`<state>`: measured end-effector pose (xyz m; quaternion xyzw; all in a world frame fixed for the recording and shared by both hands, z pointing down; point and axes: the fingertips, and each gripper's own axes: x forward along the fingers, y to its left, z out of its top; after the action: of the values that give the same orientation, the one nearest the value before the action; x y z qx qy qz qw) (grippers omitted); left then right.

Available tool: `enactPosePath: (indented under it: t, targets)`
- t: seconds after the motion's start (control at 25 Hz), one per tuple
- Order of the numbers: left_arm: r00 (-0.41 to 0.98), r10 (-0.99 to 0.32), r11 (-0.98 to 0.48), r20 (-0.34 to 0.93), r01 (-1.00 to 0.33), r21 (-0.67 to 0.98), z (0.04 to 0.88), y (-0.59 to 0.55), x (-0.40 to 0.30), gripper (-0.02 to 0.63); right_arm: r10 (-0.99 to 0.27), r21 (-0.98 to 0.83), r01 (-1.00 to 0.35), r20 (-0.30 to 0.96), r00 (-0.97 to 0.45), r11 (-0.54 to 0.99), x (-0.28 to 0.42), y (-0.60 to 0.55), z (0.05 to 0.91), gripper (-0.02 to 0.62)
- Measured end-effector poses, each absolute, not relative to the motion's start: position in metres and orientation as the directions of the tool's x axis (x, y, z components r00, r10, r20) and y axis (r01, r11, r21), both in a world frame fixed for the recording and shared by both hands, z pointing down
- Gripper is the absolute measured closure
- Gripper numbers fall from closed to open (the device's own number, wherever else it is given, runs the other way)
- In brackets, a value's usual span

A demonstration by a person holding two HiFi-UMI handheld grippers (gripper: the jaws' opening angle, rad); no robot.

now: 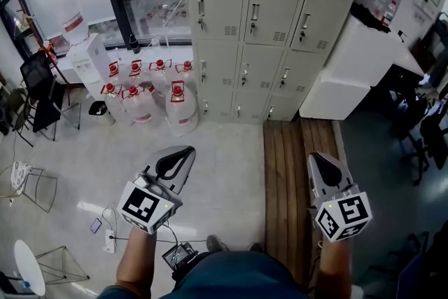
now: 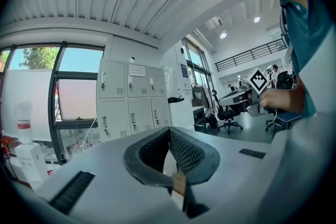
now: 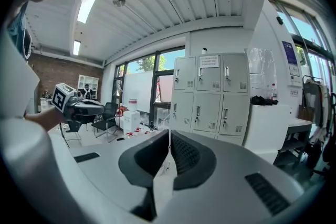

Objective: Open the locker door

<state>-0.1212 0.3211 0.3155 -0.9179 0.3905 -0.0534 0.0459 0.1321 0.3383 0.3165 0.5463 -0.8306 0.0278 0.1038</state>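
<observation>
**Pale floor yet to cross, and every locker door shut**

Both pairs of fingers are pressed together with nothing between them. On the left gripper (image 2: 169, 130) the ribbed black pads meet at their tips. The right gripper (image 3: 169, 134) shows the same, with only a hairline slit. The person holds both out in front, pointing towards the lockers (image 1: 273, 24), which are well apart from them at the far side of the room. Between lie bare floor (image 1: 224, 150) and, on the right, a strip of wooden boards (image 1: 297, 171) running to the foot of the bank.

I judge the task not yet begun: no door stands ajar and nothing has been touched. Left to do are reaching the bank, taking hold of one handle and pulling the door out. Which door is meant I cannot tell.

The lockers are a pale grey metal bank three columns wide. Each flat door has a small upright handle near its left edge and a vent slot low on the right. Red-capped water bottles (image 1: 150, 98) stand just to its left, and a white cabinet (image 1: 350, 73) is on its right.
</observation>
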Motion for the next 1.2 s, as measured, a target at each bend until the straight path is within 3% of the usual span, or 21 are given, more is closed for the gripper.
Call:
enactPosePath:
  t: [0.56,1.2]
  targets:
    - [0.697,-0.717,-0.694,0.014,-0.711,-0.114,0.318,0.306,-0.184,0.588,-0.918,0.102,-0.926,0.206,-0.338,0.364,0.076,0.327,0.31,0.557]
    - [0.602,-0.795,-0.607,0.079,-0.784,-0.13,0.326,0.259,-0.176,0.588,-0.863,0.064,-0.873,0.199,-0.464,0.484,0.086,0.228,0.32,0.557]
